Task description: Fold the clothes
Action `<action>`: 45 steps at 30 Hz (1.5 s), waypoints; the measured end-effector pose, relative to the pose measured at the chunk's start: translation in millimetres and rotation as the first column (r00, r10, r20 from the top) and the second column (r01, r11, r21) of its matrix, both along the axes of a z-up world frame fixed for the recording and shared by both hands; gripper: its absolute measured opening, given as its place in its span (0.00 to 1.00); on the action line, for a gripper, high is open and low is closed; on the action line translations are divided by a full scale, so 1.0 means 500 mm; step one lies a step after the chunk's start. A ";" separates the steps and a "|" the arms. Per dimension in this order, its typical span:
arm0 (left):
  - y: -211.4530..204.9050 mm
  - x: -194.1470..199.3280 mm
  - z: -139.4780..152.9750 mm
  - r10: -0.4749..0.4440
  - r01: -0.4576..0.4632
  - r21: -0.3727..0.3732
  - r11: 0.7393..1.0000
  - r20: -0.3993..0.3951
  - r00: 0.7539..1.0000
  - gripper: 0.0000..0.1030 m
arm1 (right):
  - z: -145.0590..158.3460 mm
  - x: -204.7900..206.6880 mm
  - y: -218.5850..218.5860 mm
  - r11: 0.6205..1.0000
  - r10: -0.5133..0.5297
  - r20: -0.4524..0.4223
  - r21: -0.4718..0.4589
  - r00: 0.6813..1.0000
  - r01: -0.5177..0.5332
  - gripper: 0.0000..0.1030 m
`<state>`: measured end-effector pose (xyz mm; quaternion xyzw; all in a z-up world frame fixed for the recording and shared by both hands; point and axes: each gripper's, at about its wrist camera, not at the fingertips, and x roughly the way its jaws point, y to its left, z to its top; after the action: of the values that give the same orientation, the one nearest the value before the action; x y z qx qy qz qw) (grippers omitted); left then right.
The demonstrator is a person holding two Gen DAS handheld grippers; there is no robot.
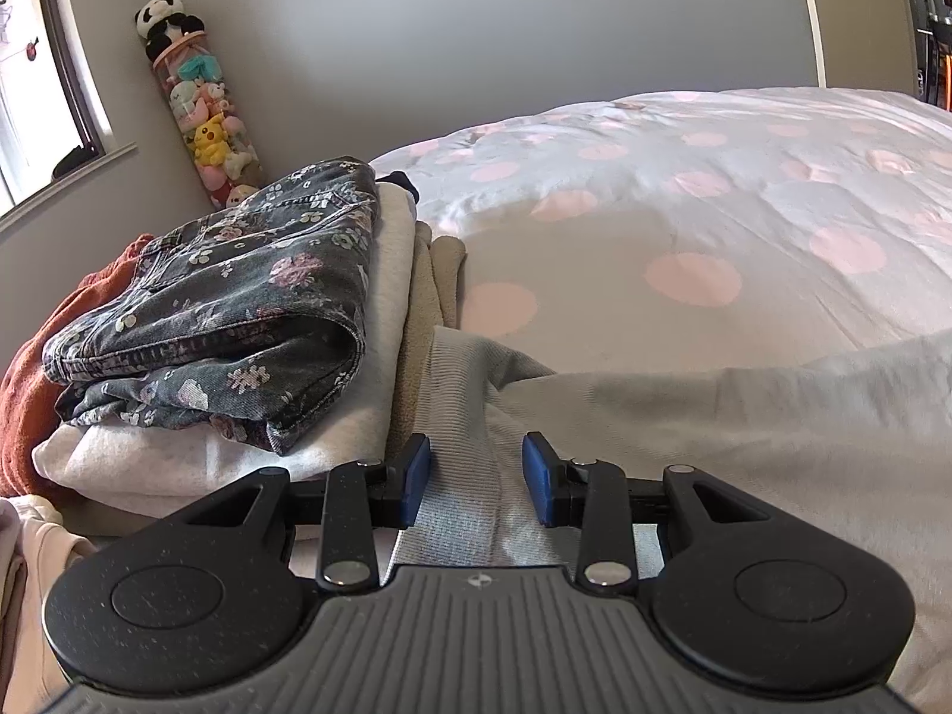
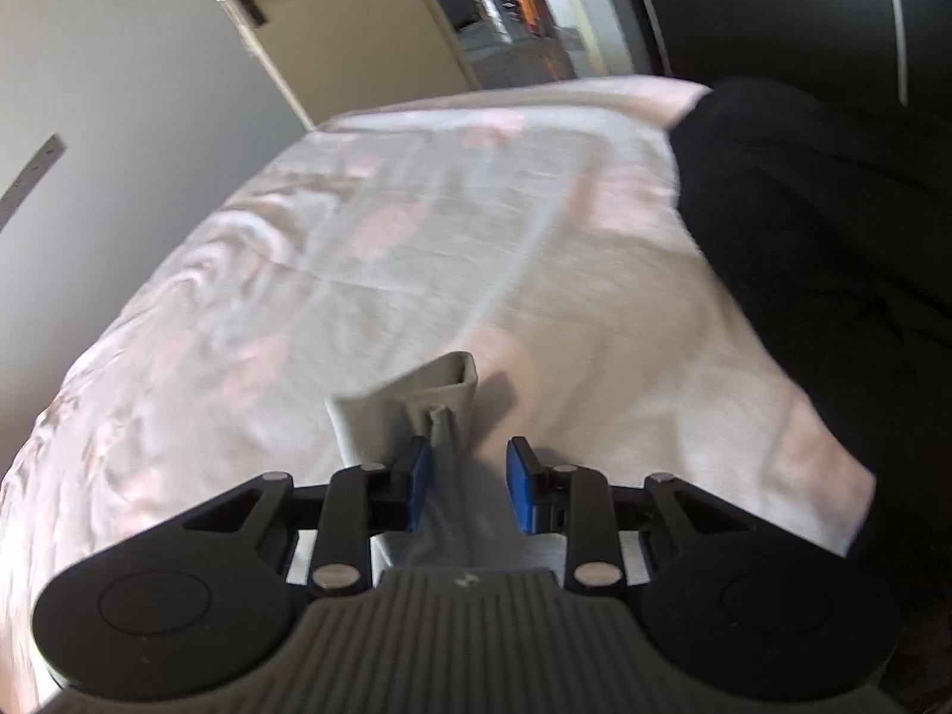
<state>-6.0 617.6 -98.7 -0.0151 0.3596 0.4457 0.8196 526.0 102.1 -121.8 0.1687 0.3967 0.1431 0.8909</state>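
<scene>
Your left gripper (image 1: 476, 479) sits low over a pale grey garment (image 1: 684, 416) spread across the near side of the bed (image 1: 684, 196). Its blue fingers (image 1: 416, 479) stand partly spread with the ribbed band (image 1: 470, 416) of that garment running between them; the cloth passes through the gap, but you cannot tell from this view whether the pads press on it.

To your left a stack of folded clothes rests on the bed: flowered jeans (image 1: 238, 303) on top, a white sweatshirt (image 1: 196, 452) beneath, and a rust-coloured piece (image 1: 35, 381) beside them.

Your right gripper (image 2: 470, 485) also has its fingers (image 2: 520, 485) partly spread. A folded end of the same pale grey cloth (image 2: 410, 410) stands up between and ahead of them, close against the left finger; whether it is pinched is unclear in the blurred view. A black garment (image 2: 803, 226) lies on the bed's right side.
</scene>
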 end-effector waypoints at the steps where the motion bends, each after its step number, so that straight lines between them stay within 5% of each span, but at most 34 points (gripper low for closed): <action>1: 0.000 0.000 -0.001 0.000 0.000 -0.004 1.000 0.001 1.000 0.31 | 0.004 0.000 0.007 1.000 0.020 -0.001 -0.008 1.000 -0.020 0.32; 9: -0.002 -0.004 0.004 -0.007 0.007 0.000 1.000 0.006 1.000 0.31 | -0.002 -0.011 0.071 0.981 0.126 0.023 -0.152 0.992 -0.121 0.30; 14: 0.006 -0.009 0.005 0.015 -0.015 -0.015 1.000 0.019 1.000 0.31 | 0.015 -0.035 0.084 0.953 0.171 0.087 -0.269 0.981 -0.142 0.09; 20: 0.006 -0.017 0.010 0.011 -0.010 -0.024 1.000 0.044 0.999 0.31 | 0.068 -0.060 0.046 0.932 0.135 0.152 -0.355 0.979 -0.073 0.06; 28: 0.010 -0.031 0.024 0.032 -0.029 -0.040 0.999 0.079 0.996 0.31 | 0.041 -0.095 -0.013 0.897 0.044 0.030 -0.442 0.999 -0.027 0.07; 35: 0.014 -0.039 0.027 0.049 -0.045 -0.041 0.998 0.087 0.995 0.34 | 0.027 -0.078 -0.050 0.894 -0.036 0.017 -0.447 0.999 0.040 0.14; 37: 0.016 -0.037 0.024 0.052 -0.048 -0.043 0.998 0.083 0.995 0.35 | 0.045 -0.068 -0.065 0.911 -0.050 0.039 -0.407 0.998 0.062 0.21; 39: 0.017 -0.033 0.020 0.047 -0.044 -0.043 0.998 0.073 0.996 0.35 | 0.056 -0.053 -0.068 0.931 -0.020 0.054 -0.364 0.998 0.039 0.45; 45: 0.014 -0.017 0.003 0.028 -0.027 -0.033 0.999 0.020 0.999 0.35 | 0.034 0.006 -0.033 0.943 0.024 0.051 -0.333 0.998 -0.005 0.46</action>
<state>-14.4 624.7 -97.2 -0.0381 0.3580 0.4510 0.8167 528.9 85.7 -105.0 0.0093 0.3921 0.0852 0.9159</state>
